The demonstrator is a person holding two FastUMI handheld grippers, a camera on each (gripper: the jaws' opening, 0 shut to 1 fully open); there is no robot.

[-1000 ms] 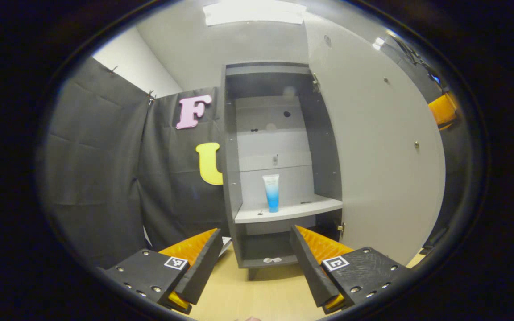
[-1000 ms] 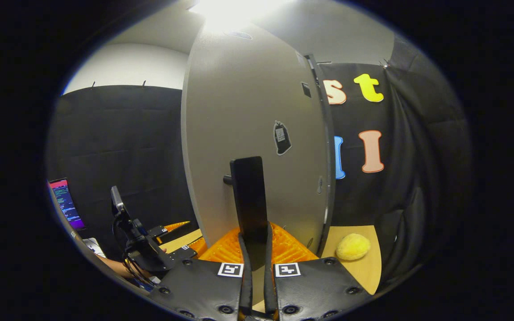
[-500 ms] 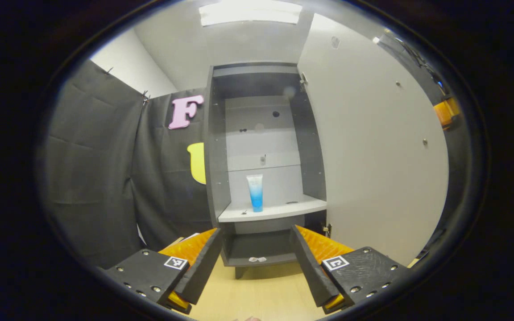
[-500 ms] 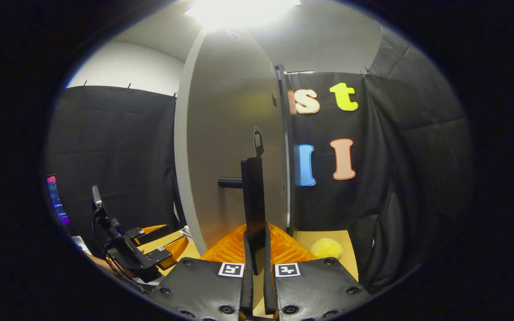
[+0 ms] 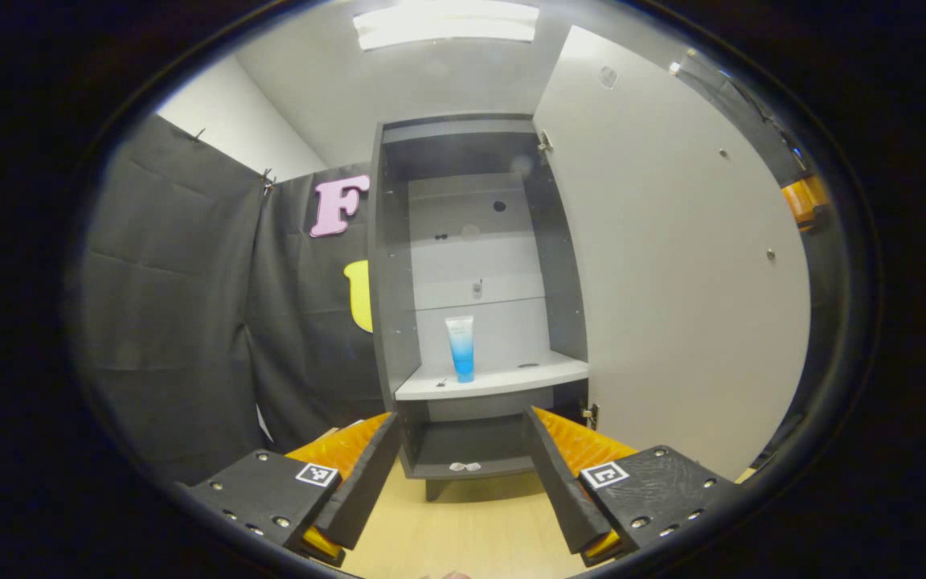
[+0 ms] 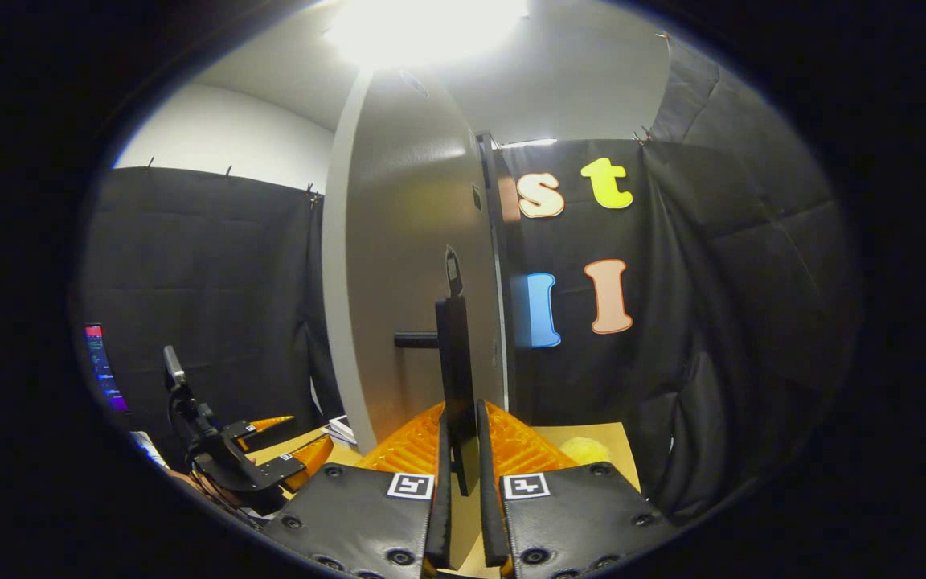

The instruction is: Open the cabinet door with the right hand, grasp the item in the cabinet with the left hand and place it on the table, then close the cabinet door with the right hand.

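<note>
The grey cabinet [image 5: 387, 265] stands with its pale door [image 5: 672, 273] swung wide to the right. A white-and-blue tube [image 5: 460, 348] stands upright on the middle shelf [image 5: 511, 378]. My left gripper [image 5: 459, 474] is open and empty, hovering over the wooden table [image 5: 463, 531] short of the cabinet and below the tube. In the right gripper view my right gripper [image 6: 463, 482] is shut on the black door handle [image 6: 455, 362], seen edge-on on the door [image 6: 407, 265]. The left gripper [image 6: 270, 462] and a hand show low on the left there.
A small pale object [image 5: 463, 466] lies on the cabinet's bottom shelf. A yellow plush [image 6: 583, 449] sits on the table [image 6: 616, 438] behind the door. A monitor [image 6: 101, 366] glows at far left, and papers [image 6: 342, 430] lie by the door's foot.
The door has swung wider with my right gripper still on its handle, now seen nearly edge-on. The left gripper has shifted slightly, so the cabinet interior faces it more squarely.
</note>
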